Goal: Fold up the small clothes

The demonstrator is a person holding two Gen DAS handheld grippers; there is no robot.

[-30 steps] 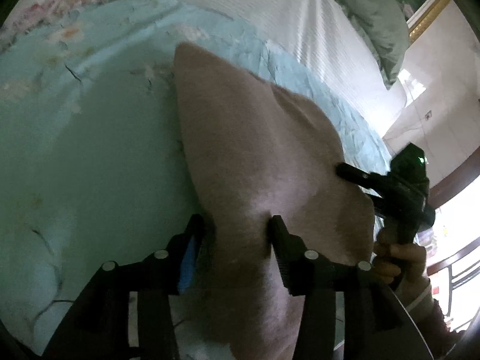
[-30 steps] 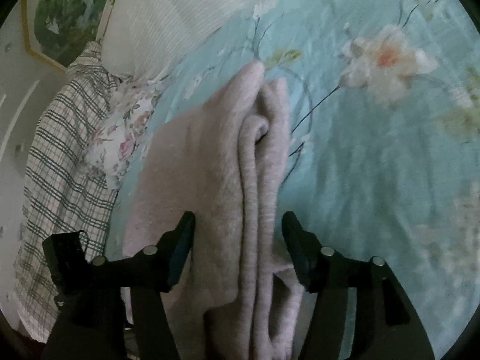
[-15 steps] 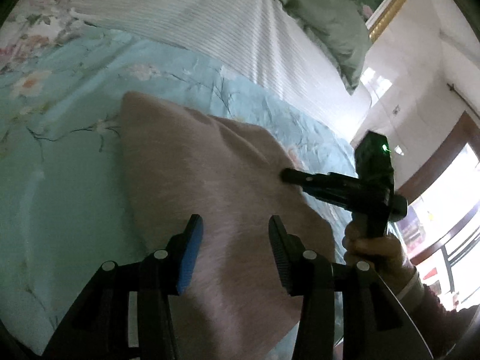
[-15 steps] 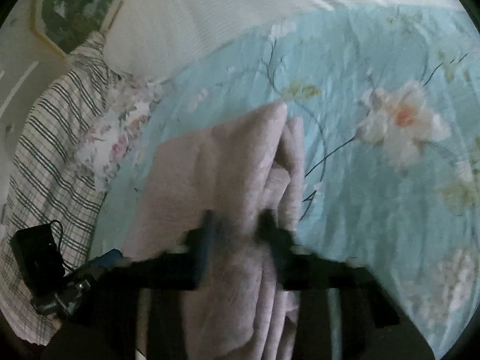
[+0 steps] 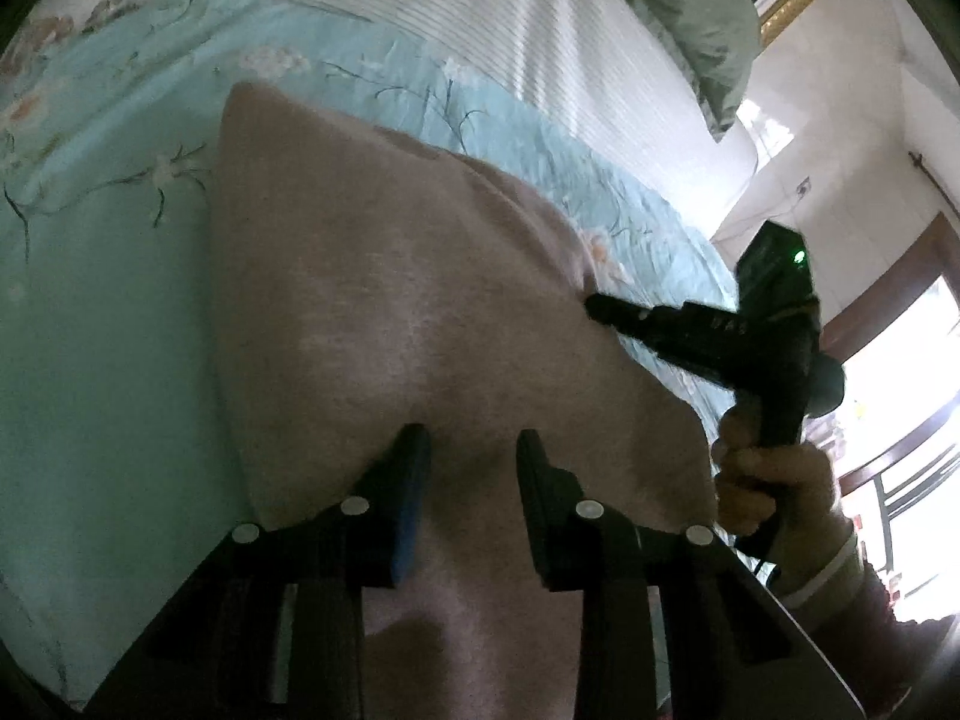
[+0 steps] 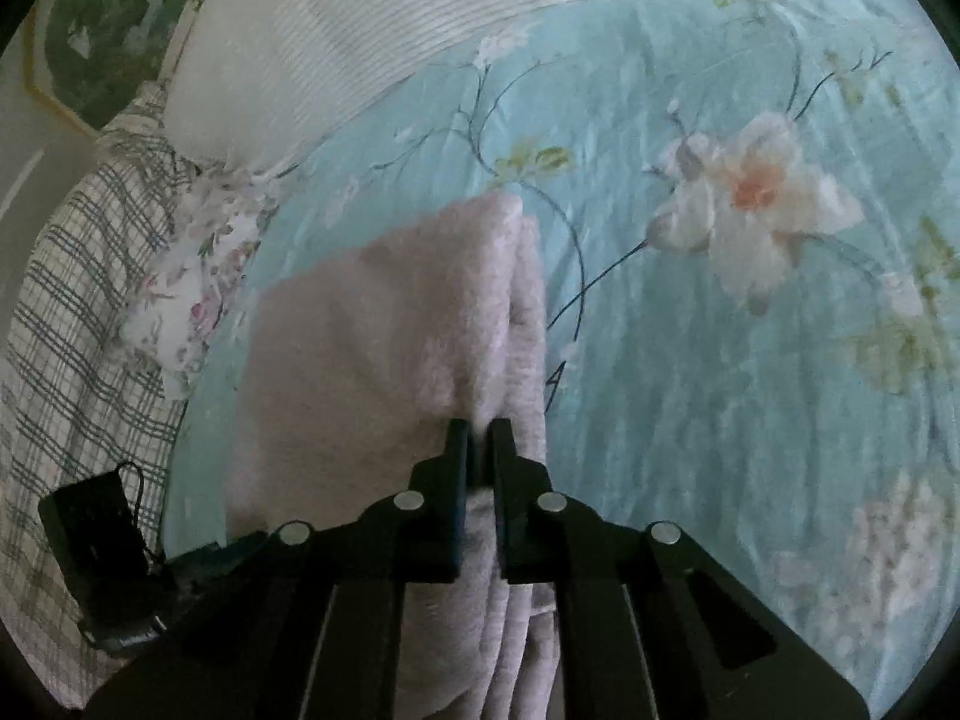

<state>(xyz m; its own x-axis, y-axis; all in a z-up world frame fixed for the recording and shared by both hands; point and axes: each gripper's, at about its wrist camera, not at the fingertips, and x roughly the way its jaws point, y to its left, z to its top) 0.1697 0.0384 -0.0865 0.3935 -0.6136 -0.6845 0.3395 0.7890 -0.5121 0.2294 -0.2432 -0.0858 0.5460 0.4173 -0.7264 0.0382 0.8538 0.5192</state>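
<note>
Pinching the folded edge of the pink garment [image 6: 384, 360], the right claw [image 6: 478, 429] has its 2 fingers nearly together with fleece squeezed between them. That garment lies on the bed's teal floral bedspread [image 6: 750, 390], folded into layers stacked along its right side. The left claw [image 5: 471, 441] sits over the garment's near end with fingers spread apart, cloth between them but not squeezed. Beyond the garment there's a white striped pillow [image 6: 336, 42], and left of it a plaid cloth [image 6: 66, 312].
</note>
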